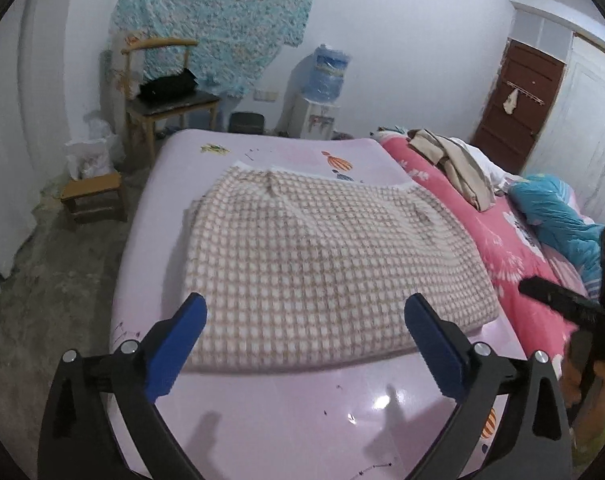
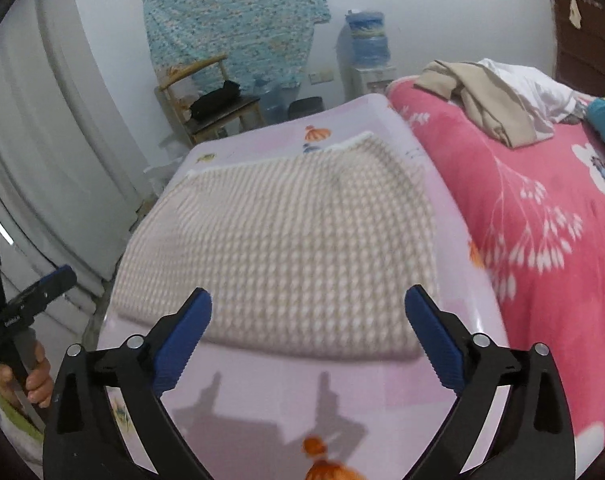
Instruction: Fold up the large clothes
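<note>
A beige-and-white checked garment [image 1: 322, 256] lies folded into a thick rectangle on a glossy pink table [image 1: 294, 412]. My left gripper [image 1: 304, 310] hovers above the garment's near edge, its blue fingers spread wide with nothing between them. In the right wrist view the same checked garment [image 2: 286, 248] looks blurred, and my right gripper [image 2: 308, 306] stands open over its near edge, also holding nothing. The right gripper's black body [image 1: 570, 308] shows at the far right of the left wrist view. At the lower left of the right wrist view, a hand [image 2: 34, 380] holds the left gripper.
A bed with a pink floral blanket [image 2: 542, 240] adjoins the table on the right, with beige and white clothes [image 2: 494, 96] and a blue bundle [image 1: 558, 216] on it. A wooden chair [image 1: 170, 108], a small stool [image 1: 94, 196] and a water dispenser [image 1: 322, 92] stand beyond.
</note>
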{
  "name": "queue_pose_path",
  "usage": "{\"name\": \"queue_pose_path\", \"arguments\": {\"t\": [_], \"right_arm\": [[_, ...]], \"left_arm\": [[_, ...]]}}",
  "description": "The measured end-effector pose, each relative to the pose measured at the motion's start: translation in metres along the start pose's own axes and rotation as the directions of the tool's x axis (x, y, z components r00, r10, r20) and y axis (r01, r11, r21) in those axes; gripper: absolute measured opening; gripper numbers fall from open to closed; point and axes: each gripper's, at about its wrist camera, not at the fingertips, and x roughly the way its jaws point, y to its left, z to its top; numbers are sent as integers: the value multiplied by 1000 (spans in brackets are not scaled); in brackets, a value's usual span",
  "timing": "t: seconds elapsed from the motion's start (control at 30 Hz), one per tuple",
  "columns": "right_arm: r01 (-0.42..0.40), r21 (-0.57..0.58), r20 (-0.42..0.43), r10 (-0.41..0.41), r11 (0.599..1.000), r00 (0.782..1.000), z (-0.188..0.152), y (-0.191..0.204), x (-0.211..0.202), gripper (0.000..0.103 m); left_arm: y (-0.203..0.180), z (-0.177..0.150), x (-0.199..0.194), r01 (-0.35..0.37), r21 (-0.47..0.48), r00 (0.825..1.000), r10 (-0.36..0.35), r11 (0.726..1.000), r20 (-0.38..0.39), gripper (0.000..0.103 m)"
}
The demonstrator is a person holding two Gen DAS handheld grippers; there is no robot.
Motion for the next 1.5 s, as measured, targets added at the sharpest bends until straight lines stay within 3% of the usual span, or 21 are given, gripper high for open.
{"name": "queue_pose_path", "arguments": {"t": [0.2, 0.43, 0.7, 0.87, 1.03, 1.5], "right_arm": [[90, -72, 21, -88, 993, 996, -30, 29, -17, 95], [182, -112, 80, -174, 977, 982, -43, 47, -27, 95], [286, -179, 182, -253, 941, 950, -41, 62, -36, 95], [287, -164, 200, -253, 944, 947, -39, 60, -36, 95], [270, -162, 185, -240, 949, 953, -40, 59, -33, 95], [199, -109, 72, -192, 974, 979, -44, 53, -16, 95]], "left_arm": [[-19, -21, -22, -84, 4, 995, 84, 996, 51, 97], [-40, -29, -32, -187, 76, 980, 181, 979, 79, 97], [-60, -28, -35, -303, 94, 948, 290, 948, 130, 97], [-63, -26, -27, -306, 121, 950, 296, 944, 96, 97], [-58, -26, -23, -302, 76, 952, 297, 950, 74, 97], [-51, -28, -12, -300, 38, 954, 301, 953, -11, 97]]}}
